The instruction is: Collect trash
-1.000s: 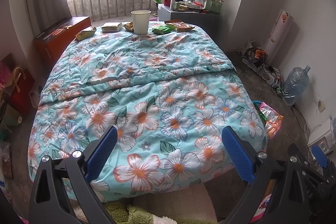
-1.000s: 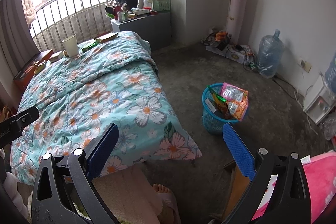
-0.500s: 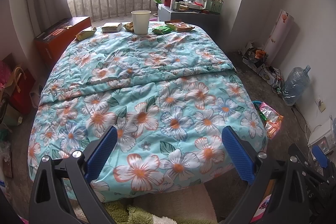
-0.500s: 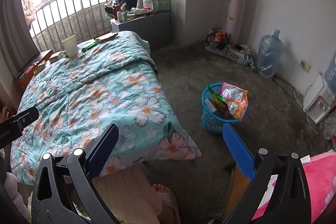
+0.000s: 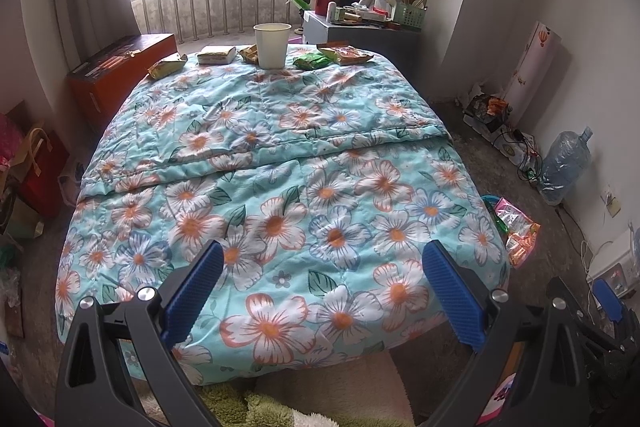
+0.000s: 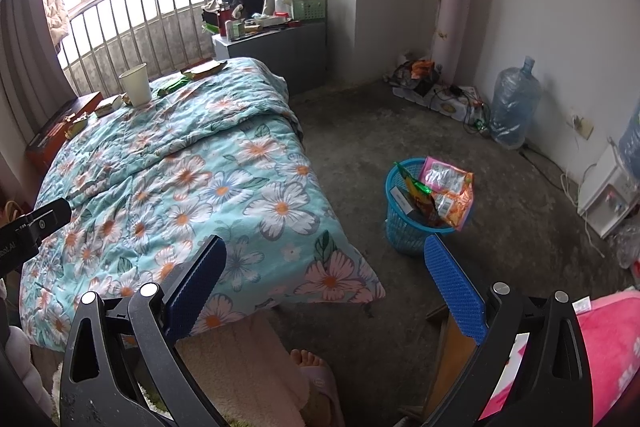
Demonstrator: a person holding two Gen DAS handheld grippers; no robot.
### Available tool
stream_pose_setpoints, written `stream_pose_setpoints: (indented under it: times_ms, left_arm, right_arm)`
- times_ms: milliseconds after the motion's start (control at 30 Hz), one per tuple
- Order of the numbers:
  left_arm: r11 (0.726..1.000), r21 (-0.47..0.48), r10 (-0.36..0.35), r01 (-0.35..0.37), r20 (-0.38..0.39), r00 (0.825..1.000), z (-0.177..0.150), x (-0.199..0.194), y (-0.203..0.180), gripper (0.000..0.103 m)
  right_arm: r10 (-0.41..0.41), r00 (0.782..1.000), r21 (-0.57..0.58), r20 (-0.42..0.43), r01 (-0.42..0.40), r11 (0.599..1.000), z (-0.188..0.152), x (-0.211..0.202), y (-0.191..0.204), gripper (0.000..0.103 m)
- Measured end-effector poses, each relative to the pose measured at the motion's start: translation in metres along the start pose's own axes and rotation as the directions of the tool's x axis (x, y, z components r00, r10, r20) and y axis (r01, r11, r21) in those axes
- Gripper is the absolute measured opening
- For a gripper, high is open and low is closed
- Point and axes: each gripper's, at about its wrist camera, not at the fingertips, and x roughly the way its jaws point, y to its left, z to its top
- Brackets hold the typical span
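We hold both grippers above the near end of a bed (image 5: 280, 155) covered with a turquoise floral quilt. Our left gripper (image 5: 322, 291) has its blue-padded fingers (image 5: 192, 293) spread wide with nothing between them, and it points straight up the length of the bed. Our right gripper (image 6: 324, 287) is likewise spread wide and empty, aimed over the bed's near corner and the concrete floor (image 6: 400, 123) beside it.

The trash lies in a row at the far end of the quilt, near the window railing. A white paper cup (image 5: 272, 45) stands upright there. To its left we see a yellow-green snack wrapper (image 5: 167, 66), a flat pale packet (image 5: 217, 55) and a small yellow wrapper (image 5: 249, 54) that sits just beside the cup. To the right of the cup lie a green wrapper (image 5: 311, 61) and an orange snack packet (image 5: 345, 55).

A blue plastic wastebasket (image 6: 416, 219) stands on the floor off the bed's right side, well apart from the row of trash. It already holds several wrappers, with a pink and orange packet (image 6: 448, 187) draped over its rim.

A grey nightstand (image 6: 280, 47) crowded with bottles and boxes stands at the far right corner of the bed, and a large water jug (image 6: 514, 103) stands against the right wall.
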Motion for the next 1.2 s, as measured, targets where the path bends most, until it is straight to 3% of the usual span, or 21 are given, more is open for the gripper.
stream_pose_setpoints:
  times_ms: [1200]
  left_arm:
    - [1.000,-0.008,0.004,-0.004,-0.008,1.000,-0.0008,0.0005,0.0011,0.097]
  right_arm:
    - [0.009,1.000,-0.006,-0.005,-0.009,1.000,-0.0012,-0.0013,0.0055,0.095]
